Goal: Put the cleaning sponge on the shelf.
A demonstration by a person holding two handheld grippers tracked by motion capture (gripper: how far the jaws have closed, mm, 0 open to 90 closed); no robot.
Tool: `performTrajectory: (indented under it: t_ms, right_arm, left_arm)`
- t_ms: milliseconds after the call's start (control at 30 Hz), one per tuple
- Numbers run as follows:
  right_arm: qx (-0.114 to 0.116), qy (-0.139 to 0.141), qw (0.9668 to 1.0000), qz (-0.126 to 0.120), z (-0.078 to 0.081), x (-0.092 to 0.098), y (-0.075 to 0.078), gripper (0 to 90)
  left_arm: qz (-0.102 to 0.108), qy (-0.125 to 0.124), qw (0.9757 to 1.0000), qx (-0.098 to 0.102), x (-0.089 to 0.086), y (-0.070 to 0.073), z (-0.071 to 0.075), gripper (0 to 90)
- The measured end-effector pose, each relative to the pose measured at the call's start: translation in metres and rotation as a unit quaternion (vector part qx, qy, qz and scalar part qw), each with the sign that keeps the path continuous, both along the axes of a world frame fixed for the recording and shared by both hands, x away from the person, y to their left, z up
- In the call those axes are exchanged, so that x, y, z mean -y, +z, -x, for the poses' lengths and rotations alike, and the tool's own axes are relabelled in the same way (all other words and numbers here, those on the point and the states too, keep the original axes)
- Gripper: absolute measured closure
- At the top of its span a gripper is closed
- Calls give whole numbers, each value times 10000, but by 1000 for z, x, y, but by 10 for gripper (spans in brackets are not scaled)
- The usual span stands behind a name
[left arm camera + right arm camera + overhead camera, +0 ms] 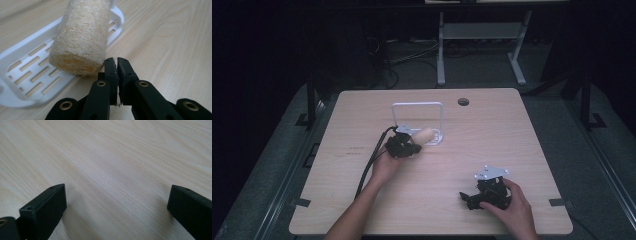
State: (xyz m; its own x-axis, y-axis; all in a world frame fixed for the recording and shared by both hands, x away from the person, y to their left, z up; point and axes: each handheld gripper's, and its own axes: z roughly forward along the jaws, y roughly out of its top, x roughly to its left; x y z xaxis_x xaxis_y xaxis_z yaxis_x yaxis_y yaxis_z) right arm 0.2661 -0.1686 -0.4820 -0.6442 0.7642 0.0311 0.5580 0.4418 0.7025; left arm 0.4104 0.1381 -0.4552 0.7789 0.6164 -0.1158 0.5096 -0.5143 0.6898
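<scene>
Straw-coloured loofah roll (81, 37) lies on the white rack (30, 72), long axis pointing away from my left gripper (117, 61), jaws together just right of its near end; right gripper (115, 202) well apart, jaws wide

table (512, 150): light wood | hole (463, 102): far edge | floor (412, 65): cables

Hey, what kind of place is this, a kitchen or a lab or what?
Probably a lab or recording workshop, not a kitchen: a bare wooden table in a dark room, cables loose on the floor behind it, and a metal stand beyond.
</scene>
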Motion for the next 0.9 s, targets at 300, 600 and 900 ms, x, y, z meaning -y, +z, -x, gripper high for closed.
performTrajectory:
  t_ms: [300, 600, 900]
  right_arm:
    - [-1, 0, 10000, 0, 0, 0, 0, 18]
    - [-1, 0, 10000, 0, 0, 0, 0, 18]
    - [-1, 0, 10000, 0, 0, 0, 0, 19]
  left_arm:
    - [-110, 184, 9997, 134, -10, 2, -4, 899]
    - [-141, 365, 9991, 185, -22, 1, -9, 900]
    - [-183, 536, 9980, 273, -32, 2, -12, 900]
